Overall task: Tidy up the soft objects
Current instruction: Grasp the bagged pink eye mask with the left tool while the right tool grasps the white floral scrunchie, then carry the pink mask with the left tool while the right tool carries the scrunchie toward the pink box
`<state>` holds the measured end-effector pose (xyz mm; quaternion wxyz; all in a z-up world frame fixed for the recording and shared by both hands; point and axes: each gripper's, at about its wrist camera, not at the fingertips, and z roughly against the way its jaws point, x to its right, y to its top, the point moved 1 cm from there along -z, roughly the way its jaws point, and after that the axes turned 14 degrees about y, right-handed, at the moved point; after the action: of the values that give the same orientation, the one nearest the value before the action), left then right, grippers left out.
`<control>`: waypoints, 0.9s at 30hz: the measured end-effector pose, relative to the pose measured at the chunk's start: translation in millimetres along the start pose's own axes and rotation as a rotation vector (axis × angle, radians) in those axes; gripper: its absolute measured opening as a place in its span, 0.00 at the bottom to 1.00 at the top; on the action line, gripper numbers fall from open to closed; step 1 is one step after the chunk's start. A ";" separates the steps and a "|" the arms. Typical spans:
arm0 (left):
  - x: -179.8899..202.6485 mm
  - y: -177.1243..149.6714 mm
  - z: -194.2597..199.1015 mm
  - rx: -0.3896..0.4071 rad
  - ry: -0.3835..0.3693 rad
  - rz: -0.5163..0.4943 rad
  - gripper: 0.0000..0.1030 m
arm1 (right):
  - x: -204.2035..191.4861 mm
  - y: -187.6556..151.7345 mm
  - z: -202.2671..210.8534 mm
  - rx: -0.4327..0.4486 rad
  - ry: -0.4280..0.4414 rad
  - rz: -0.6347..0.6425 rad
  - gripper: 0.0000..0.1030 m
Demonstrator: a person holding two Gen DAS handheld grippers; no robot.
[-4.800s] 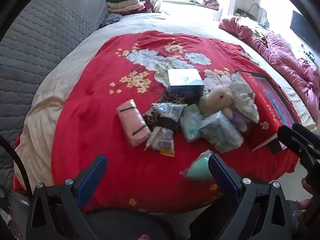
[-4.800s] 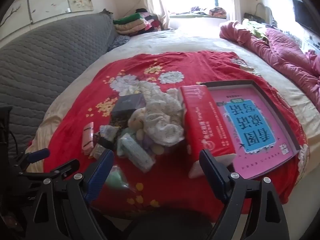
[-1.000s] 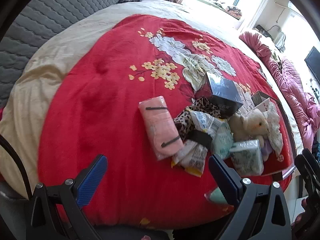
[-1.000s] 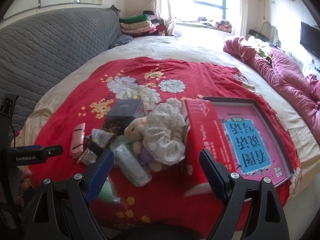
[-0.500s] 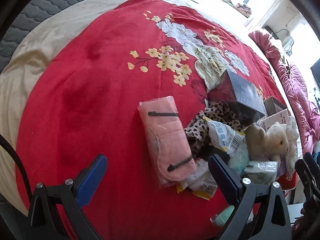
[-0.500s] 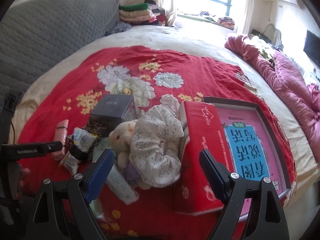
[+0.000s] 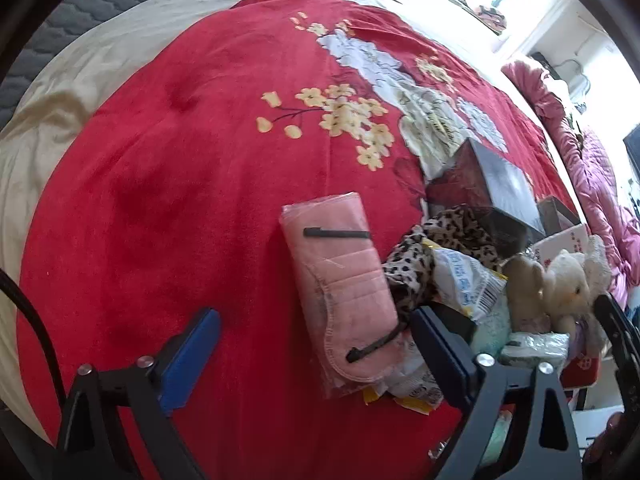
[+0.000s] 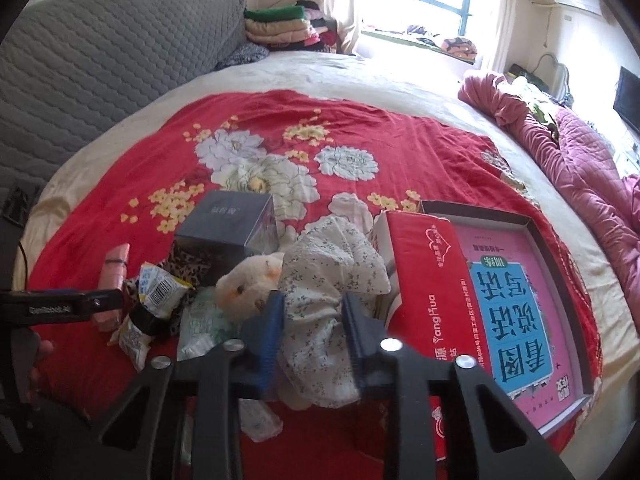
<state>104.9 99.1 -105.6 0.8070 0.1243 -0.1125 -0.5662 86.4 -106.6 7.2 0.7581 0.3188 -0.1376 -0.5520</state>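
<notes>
Half a second back the right gripper (image 8: 313,326) stood wide; now its blue pads pinch the floral cloth (image 8: 332,276) draped beside the plush toy (image 8: 250,278), while the left gripper (image 7: 316,354) has dropped closer to the pink sleep mask (image 7: 344,288), fingers well apart on either side of its near end. Picking seems just begun. Next, I reckon, the cloth must lift clear without dragging the toy, perhaps toward the shallow box lid (image 8: 532,224). It looks thin, limp cotton; the mask is padded in crinkly wrap, on a velvety red blanket (image 7: 160,200).
</notes>
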 end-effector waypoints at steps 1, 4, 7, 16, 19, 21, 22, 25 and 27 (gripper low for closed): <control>-0.2 -0.8 -0.8 0.001 0.003 -0.001 0.88 | 0.4 0.1 2.3 0.006 0.002 -0.002 0.26; -0.2 -2.0 -1.8 0.010 0.012 -0.006 0.84 | 3.0 2.2 7.5 0.038 0.023 -0.014 0.23; 1.4 -1.8 -3.8 0.012 0.009 -0.011 0.68 | 2.9 3.6 10.1 0.055 0.033 -0.017 0.17; -7.1 -3.1 3.5 0.048 -0.009 -0.012 0.33 | 6.1 4.3 26.5 0.129 0.073 -0.054 0.16; -13.7 -4.2 12.3 0.068 -0.054 0.015 0.33 | 7.3 4.5 31.2 0.144 0.092 -0.068 0.14; -15.2 -4.8 21.7 0.093 -0.052 0.019 0.33 | 8.7 4.7 36.0 0.161 0.103 -0.084 0.14; -15.7 -5.2 27.9 0.108 -0.054 0.023 0.33 | 9.3 4.9 37.7 0.165 0.098 -0.088 0.14; -13.3 -5.9 42.3 0.120 -0.076 0.016 0.32 | 9.6 4.7 44.3 0.183 0.096 -0.098 0.14; -7.5 -7.7 57.1 0.143 -0.097 0.005 0.33 | 10.2 4.0 48.9 0.194 0.093 -0.100 0.14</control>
<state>77.1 99.4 -54.5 0.7911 0.1535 -0.1919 -0.5601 65.6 -131.4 45.4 0.7006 0.4226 -0.1389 -0.5579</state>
